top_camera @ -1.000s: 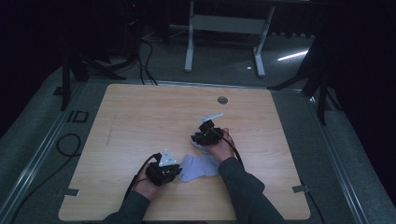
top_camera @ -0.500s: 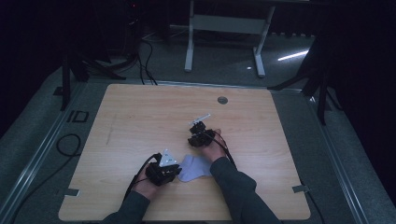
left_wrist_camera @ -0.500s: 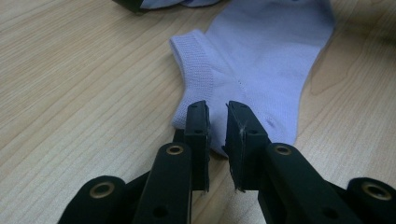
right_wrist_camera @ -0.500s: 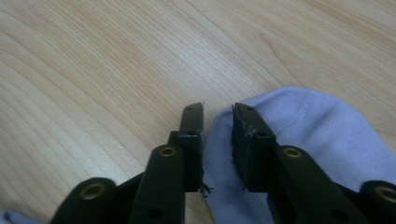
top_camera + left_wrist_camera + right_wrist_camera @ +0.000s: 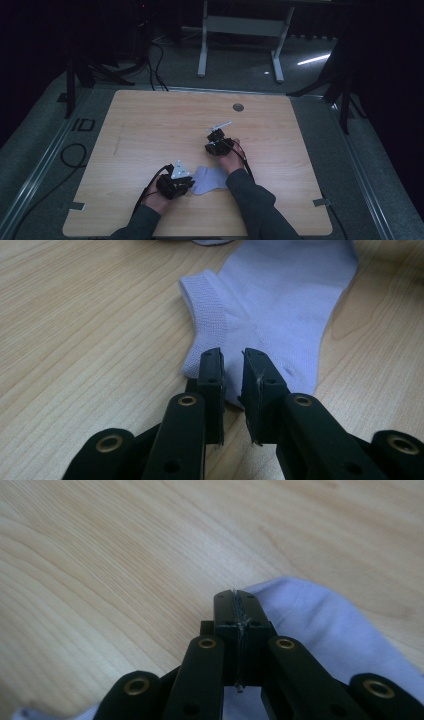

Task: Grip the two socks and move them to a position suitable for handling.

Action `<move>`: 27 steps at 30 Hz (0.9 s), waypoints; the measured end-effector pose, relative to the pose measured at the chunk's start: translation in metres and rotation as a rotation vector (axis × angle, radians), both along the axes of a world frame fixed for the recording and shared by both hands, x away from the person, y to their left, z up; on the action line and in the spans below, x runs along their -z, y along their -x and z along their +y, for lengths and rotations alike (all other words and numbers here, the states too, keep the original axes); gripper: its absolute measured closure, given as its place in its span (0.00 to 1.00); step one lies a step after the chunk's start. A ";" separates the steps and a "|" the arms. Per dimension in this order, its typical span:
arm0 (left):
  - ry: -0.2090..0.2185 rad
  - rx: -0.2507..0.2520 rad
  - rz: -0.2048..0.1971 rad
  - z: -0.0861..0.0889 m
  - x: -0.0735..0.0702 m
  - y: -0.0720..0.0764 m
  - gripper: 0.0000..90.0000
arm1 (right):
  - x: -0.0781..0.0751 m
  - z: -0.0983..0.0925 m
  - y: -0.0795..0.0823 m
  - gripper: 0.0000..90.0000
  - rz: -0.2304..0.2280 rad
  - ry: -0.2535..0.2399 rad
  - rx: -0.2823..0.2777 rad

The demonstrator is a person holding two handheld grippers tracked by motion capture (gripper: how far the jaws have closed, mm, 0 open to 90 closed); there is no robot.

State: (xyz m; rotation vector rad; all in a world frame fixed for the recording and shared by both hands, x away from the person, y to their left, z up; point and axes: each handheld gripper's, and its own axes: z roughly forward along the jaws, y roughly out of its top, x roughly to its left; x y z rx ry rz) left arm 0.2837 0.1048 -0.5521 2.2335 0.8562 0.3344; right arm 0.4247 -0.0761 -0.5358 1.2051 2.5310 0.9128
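— Where do we find the sock [image 5: 209, 179]?

— On the table [image 5: 150, 125], near its front edge, between our two hands. The left gripper [image 5: 176, 184] sits just to its left, the right gripper [image 5: 218, 142] just behind it, farther from us.

— And up close?

— In the left gripper view the sock [image 5: 280, 305] stretches away ahead of the jaws, its near edge under their tips. In the right gripper view the sock [image 5: 320, 630] lies under and right of the jaws, bare table [image 5: 125, 555] ahead.

— Anything else?

— A small round fitting [image 5: 238, 107] sits near the table's far edge.
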 end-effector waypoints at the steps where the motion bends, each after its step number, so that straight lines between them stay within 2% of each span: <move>1: -0.001 0.001 -0.001 0.000 0.000 0.000 0.87 | -0.003 -0.002 0.001 0.99 -0.009 -0.008 -0.002; 5: -0.002 0.001 -0.003 -0.001 0.000 0.001 0.87 | -0.018 -0.010 0.004 0.99 -0.031 -0.062 0.011; 8: 0.002 -0.006 -0.001 0.000 0.000 0.000 0.87 | -0.027 -0.017 0.007 0.98 -0.049 -0.079 0.009; 14: 0.006 -0.012 0.002 0.001 0.000 0.000 0.87 | -0.045 -0.048 0.014 0.98 -0.098 -0.139 0.033; 15: 0.006 -0.012 0.002 0.001 0.000 0.000 0.87 | -0.045 -0.048 0.014 0.98 -0.098 -0.139 0.033; 16: 0.006 -0.012 0.001 0.001 0.000 0.000 0.87 | -0.048 -0.061 0.017 0.98 -0.109 -0.151 0.042; 21: 0.003 -0.011 0.003 0.000 0.000 0.000 0.87 | -0.048 -0.087 0.025 0.98 -0.127 -0.179 0.069; 27: 0.002 -0.011 0.001 0.000 0.001 -0.001 0.87 | -0.051 -0.120 0.034 0.98 -0.158 -0.219 0.128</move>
